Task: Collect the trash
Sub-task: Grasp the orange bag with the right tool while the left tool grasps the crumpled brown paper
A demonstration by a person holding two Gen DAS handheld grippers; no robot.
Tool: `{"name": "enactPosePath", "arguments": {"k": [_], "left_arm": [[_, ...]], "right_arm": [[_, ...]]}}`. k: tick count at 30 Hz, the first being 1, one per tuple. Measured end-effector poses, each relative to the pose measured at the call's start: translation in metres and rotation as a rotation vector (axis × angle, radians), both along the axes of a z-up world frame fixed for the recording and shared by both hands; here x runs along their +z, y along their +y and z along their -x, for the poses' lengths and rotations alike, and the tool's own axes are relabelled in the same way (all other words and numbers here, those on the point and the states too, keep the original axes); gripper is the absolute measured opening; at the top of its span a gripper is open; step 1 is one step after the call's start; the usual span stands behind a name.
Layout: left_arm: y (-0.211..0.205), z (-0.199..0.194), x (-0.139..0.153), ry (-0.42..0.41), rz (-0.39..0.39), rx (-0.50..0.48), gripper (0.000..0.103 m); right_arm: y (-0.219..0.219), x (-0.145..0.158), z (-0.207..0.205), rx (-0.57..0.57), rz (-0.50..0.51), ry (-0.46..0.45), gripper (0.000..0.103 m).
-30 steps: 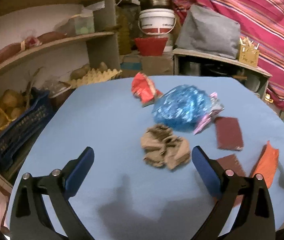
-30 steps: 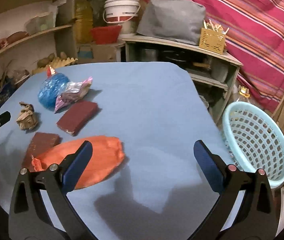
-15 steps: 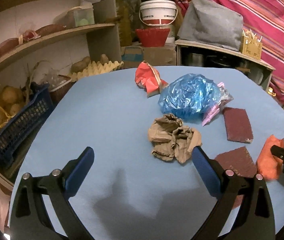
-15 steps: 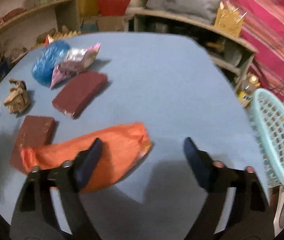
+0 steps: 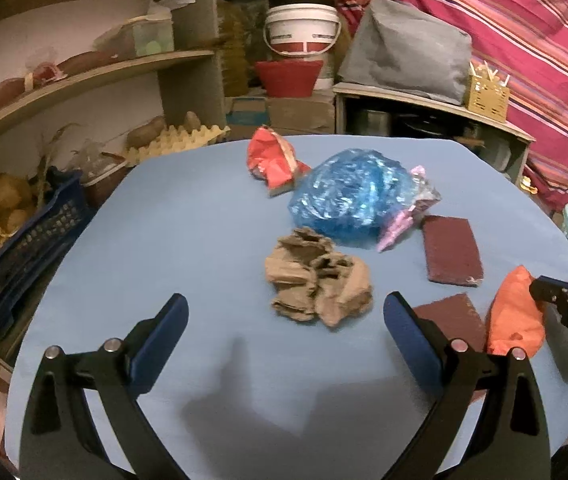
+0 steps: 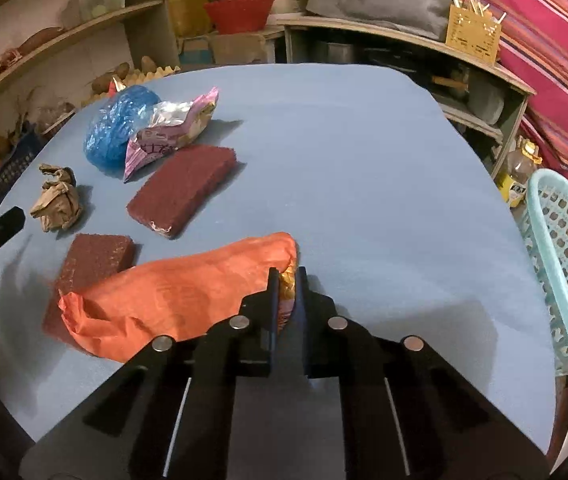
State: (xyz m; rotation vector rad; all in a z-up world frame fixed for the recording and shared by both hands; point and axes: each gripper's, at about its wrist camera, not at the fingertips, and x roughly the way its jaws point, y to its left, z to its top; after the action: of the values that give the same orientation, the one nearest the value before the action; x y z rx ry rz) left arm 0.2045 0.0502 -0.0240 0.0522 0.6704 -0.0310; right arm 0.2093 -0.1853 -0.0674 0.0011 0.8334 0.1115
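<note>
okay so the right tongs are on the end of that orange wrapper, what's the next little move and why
Probably lift the right tongs a little and swing toward the pale blue plastic basket. Its jaws are closing on the near end of the crumpled orange plastic wrapper, which is between them. The wrapper's far end lies over a dark red scouring pad, so raising first should avoid dragging it.

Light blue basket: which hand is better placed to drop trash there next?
Right: the right gripper is closing on the orange wrapper, and the basket stands beside it. The left gripper is open, empty.

Left gripper [image 5: 284,316], jaws spread, hovers near crumpled brown paper [image 5: 317,278].
</note>
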Motion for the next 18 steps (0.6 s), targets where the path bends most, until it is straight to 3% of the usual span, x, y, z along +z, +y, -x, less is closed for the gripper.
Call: {"name": "enactPosePath", "arguments": {"k": [14,15,17,18], "left_arm": [[-0.035,-0.028,-0.011,0.066,0.010,-0.035,0.093],[-0.035,-0.029,-0.011,0.070,0.015,-0.034,0.089],[-0.033,-0.033,-0.012,0.088,0.032,-0.041,0.065],[-0.032,-0.035,-0.014,0.106,0.039,-0.043,0.059]], "right_arm": [[-0.041,0.015,-0.002,-0.074,-0.020,-0.042,0.008],[-0.043,0.015,-0.002,-0.078,-0.021,-0.042,0.008],[-0.047,0.015,-0.002,-0.087,-0.025,-0.039,0.008],[-0.048,0.014,-0.002,-0.090,-0.027,-0.038,0.008]]}}
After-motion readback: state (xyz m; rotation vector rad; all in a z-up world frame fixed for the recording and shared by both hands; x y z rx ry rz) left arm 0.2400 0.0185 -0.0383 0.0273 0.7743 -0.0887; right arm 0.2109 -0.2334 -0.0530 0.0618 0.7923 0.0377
